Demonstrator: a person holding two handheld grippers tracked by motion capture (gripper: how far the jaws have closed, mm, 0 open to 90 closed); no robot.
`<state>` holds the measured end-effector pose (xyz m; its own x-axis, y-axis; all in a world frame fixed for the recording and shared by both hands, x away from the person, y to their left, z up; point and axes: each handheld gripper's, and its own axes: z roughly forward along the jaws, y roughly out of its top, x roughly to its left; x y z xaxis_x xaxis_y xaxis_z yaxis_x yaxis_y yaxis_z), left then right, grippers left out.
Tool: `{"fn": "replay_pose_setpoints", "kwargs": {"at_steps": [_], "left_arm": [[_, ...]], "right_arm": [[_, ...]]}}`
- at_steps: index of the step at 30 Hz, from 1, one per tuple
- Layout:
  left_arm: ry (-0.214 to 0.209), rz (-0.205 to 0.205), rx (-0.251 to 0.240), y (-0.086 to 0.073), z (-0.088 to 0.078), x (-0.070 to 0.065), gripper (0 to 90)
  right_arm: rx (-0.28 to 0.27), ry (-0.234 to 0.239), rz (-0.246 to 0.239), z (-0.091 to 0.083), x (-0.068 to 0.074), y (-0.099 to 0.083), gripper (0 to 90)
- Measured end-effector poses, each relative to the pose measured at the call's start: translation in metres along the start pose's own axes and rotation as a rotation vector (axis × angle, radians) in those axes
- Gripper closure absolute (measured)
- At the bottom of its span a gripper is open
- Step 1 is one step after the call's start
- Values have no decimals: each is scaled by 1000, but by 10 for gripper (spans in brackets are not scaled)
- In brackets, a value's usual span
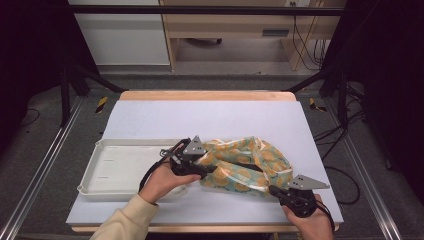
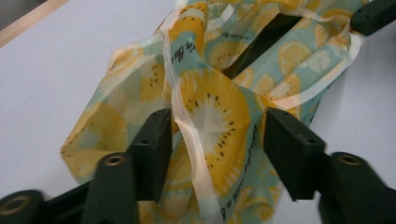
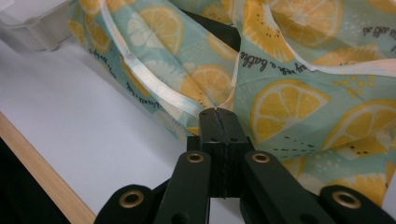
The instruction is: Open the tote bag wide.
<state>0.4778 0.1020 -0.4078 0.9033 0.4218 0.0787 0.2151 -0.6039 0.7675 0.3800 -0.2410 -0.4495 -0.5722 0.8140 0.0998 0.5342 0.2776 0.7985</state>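
Looks like the job here is getting hold of this crumpled teal cloth printed with yellow lemon slices [image 1: 247, 165], probably to spread or fold it. It's lying on the white table cover [image 1: 210, 117], right of centre and towards the near edge.

Nearest to the person, the right gripper [image 3: 218, 116] has its jaws pressed fully together on the cloth's near right edge, pinching just a thin bit of fabric next to a cream hem strip. In the high view it sits at the front right corner of the cloth [image 1: 276, 191]. That pinch looks solid, so I'd keep that hand still as the anchor.

A bit further in, the left gripper [image 2: 217, 135] is about half open, straddling a bunched fold with one big lemon slice. The left-hand pad seems to touch the cloth, but the other stands just off it, so no real grip yet. My tip: close on the hem strip, not the puffy middle, since thin fabric slips out of a loose bite.

Furthest left is a shallow white plastic tray [image 1: 107, 185], just beside the cloth.
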Motion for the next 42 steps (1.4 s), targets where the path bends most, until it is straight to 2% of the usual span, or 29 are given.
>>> {"fn": "replay_pose_setpoints", "kwargs": {"at_steps": [1, 2, 3, 6, 7, 10, 13, 17, 20, 22, 24, 26, 27, 28, 30, 32, 33, 37, 38, 39, 40, 42], "left_arm": [[0, 0, 0, 0, 0, 0, 593], [9, -3, -3, -6, 0, -2, 647], [11, 4, 13, -8, -1, -2, 685], [15, -16, -10, -12, -4, -2, 777], [18, -7, -9, -13, -4, -3, 797], [26, 4, -1, -15, -3, -7, 822], [27, 13, 6, -15, -2, -9, 832], [22, 21, 6, -14, -4, -11, 852], [17, 31, 7, -13, -6, -12, 861], [13, 38, 8, -12, -8, -13, 864], [5, 49, 14, -12, -9, -14, 865], [10, 67, 18, -12, -10, -15, 864], [9, 77, 22, -12, -11, -15, 862], [8, 84, 23, -12, -11, -15, 858], [19, 87, 17, -12, -12, -13, 856], [23, 88, 17, -12, -13, -12, 856], [38, 70, 2, -12, -15, -9, 856], [84, 44, -29, -12, -21, -3, 859], [84, 44, -29, -12, -21, -3, 859], [108, 37, -50, -11, -23, -1, 859], [124, 37, -57, -11, -25, -1, 859], [148, 39, -77, -10, -27, -1, 859]], "right_arm": [[-3, -3, 1, 0, 0, 1, 900], [-14, -5, -3, 0, 0, 1, 900], [-20, -6, -3, 0, 1, 3, 863], [-39, -17, -9, -4, 6, 12, 682], [-46, -25, -20, -6, 7, 16, 615], [-73, -23, -41, -12, 11, 32, 486], [-108, -26, -61, -16, 11, 52, 402], [-76, -66, -103, -9, 6, 81, 337], [-35, -83, -122, 7, -1, 106, 330], [3, -85, -117, 23, -7, 119, 333], [51, -74, -102, 39, -13, 128, 387], [96, -72, -120, 52, -16, 131, 515], [113, -71, -124, 55, -16, 132, 640], [116, -64, -133, 56, -15, 132, 731], [97, -47, -144, 51, -9, 130, 849], [48, -28, -147, 38, 0, 127, 872], [29, -17, -153, 32, 6, 124, 898], [-26, 38, -192, 9, 33, 101, 900], [-26, 38, -192, 9, 33, 101, 900], [-34, 73, -206, 4, 46, 87, 900], [-38, 95, -219, 3, 52, 80, 900], [-11, 127, -247, 5, 64, 67, 900]]}}
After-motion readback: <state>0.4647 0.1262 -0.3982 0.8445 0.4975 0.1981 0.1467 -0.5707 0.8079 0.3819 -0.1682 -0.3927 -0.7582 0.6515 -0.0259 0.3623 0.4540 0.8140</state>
